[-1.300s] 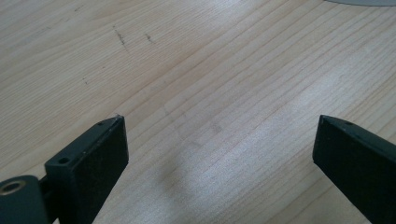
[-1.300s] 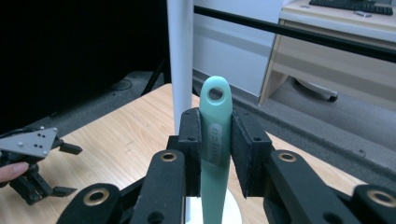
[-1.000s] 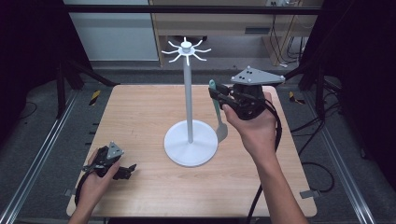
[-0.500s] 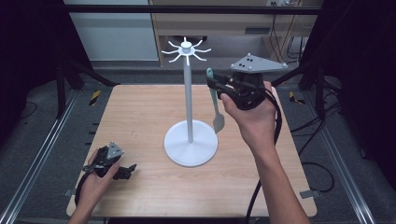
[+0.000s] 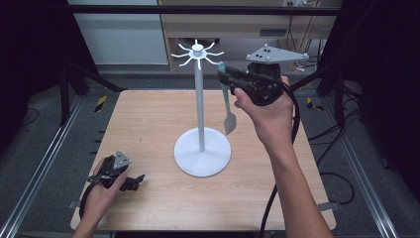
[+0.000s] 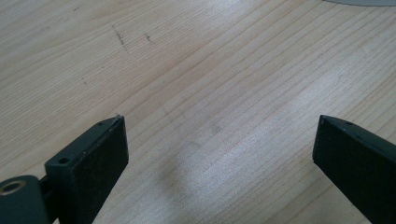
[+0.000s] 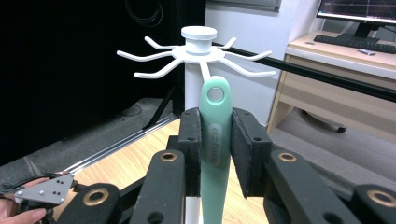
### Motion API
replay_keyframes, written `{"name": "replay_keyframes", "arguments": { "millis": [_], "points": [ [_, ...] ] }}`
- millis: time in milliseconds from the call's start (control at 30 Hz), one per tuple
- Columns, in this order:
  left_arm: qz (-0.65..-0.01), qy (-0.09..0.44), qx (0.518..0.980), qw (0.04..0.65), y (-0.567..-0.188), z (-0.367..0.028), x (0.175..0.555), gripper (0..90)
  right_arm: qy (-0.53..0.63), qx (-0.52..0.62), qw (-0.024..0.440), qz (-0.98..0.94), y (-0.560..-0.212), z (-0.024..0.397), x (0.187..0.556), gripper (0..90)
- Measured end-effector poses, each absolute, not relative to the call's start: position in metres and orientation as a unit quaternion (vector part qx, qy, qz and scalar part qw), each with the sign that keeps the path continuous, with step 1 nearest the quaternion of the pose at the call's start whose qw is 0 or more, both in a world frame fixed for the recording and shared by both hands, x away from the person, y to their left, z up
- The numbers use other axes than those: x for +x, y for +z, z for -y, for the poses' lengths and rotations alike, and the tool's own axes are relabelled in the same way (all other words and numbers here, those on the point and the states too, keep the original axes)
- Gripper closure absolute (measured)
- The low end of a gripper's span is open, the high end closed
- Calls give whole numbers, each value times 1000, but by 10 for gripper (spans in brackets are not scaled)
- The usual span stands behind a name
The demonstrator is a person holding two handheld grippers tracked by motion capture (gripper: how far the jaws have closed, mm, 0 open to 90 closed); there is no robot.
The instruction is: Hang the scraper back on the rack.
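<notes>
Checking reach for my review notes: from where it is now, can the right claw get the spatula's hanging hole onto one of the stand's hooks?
Probably yes. The right claw holds the spatula upright, its hole just below a hook of the stand, with nothing between them.

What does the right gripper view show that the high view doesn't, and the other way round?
Right gripper view alone: the round hanging hole at the top of the mint-green plastic utensil handle, clamped between the right gripper's black pads just below the hooks, plus a desk with a keyboard. High view alone: the utensil's grey blade hanging down, the stand's round white base, and the whole light wooden table. Both share the white hook-topped stand, the utensil handle, the right gripper and the left gripper resting low on the table.
</notes>
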State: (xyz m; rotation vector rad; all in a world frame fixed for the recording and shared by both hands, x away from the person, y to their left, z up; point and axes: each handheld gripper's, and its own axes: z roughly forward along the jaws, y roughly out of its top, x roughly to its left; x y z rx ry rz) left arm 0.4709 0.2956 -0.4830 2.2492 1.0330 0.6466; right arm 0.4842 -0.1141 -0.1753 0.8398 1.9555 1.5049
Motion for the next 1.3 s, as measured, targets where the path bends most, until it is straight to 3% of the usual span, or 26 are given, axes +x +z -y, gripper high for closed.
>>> {"name": "replay_keyframes", "arguments": {
  "millis": [1300],
  "points": [
    [-386, 240, 843, 286, -484, -295, 471, 32, 539, 314, 249, -741, -177, 105, 498, 730]
  ]
}}
